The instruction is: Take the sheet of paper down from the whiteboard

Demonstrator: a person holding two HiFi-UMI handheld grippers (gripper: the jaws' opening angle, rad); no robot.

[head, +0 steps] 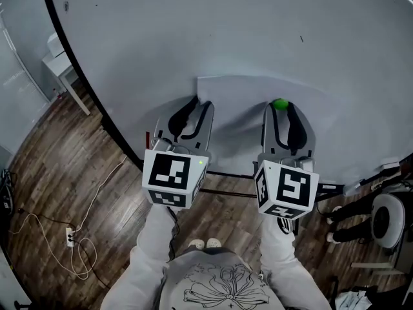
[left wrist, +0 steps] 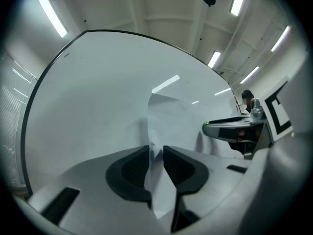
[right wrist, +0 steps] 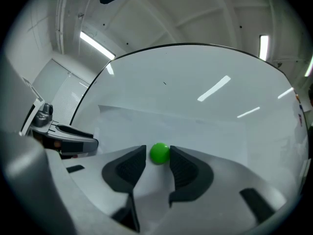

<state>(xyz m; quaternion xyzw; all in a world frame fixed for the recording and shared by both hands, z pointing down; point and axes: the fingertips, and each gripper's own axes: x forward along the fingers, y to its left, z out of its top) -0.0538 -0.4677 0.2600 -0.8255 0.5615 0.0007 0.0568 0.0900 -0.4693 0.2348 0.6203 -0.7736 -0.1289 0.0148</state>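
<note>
Low on the whiteboard point(head: 193, 37), both of my tools are at the sheet of paper point(head: 239, 92), which lies mostly flat against the board in front of the person carrying the rig.

The left gripper point(head: 199, 103) is level at the sheet's left edge. In the left gripper view that edge has come away from the board and curls toward the camera. It runs straight through the narrow slot between the two dark pads point(left wrist: 132, 173), which are closed down on it (only a thin fold of paper fills the gap).

The right gripper point(head: 281, 108) is level a little farther along the sheet, and its jaws are spread wide. A round green magnet point(right wrist: 159, 152) sits on the paper just between its fingertips. The right gripper view shows a sliver of space beside the ball, so I read no squeeze on it. The rest of the sheet stretches smooth to the right of the magnet, with its top edge straight against the board.

Below the board's dark rim is a wooden floor point(head: 58, 173), where a power strip point(head: 70, 237) trails its cable.
</note>
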